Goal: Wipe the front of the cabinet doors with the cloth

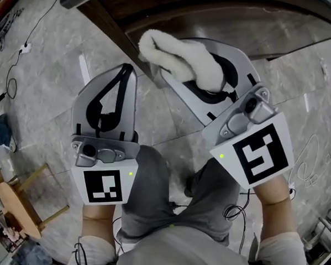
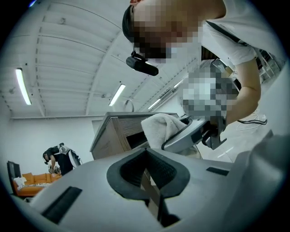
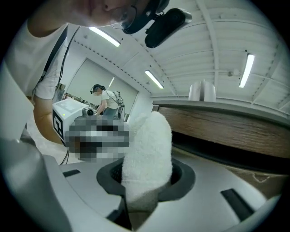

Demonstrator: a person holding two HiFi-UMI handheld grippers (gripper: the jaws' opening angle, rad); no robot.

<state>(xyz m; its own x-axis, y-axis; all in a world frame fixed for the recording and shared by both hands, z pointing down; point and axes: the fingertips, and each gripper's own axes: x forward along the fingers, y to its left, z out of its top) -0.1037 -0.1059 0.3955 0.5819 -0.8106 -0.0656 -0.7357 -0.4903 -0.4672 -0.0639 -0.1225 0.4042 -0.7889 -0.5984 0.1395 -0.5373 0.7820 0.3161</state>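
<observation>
Right gripper (image 3: 146,183): both jaws clamped on the white cloth (image 3: 147,149). The cloth bulges out past the pads as a folded, fluffy wad. Left gripper (image 2: 147,176): jaws together at the tips, nothing between them, only the dark pad loop open behind.

In the head view the cloth (image 1: 178,55) sits at the far end of the right gripper, over the dark edge of the wooden cabinet (image 1: 214,13). Can't tell whether it touches the wood. The right gripper view has the cabinet (image 3: 235,129) just behind and right of the cloth, with its brown grain front under a pale top lip.

The left gripper is beside the right one, well short of the cabinet and over the grey tile floor (image 1: 46,74). The 2 marker cubes (image 1: 104,185) face the head camera, 1 per gripper.

Surroundings: cables (image 1: 10,82) on the floor at left, a wooden stool (image 1: 25,197) lower left. A second person (image 3: 105,102) stands far back in the room.
</observation>
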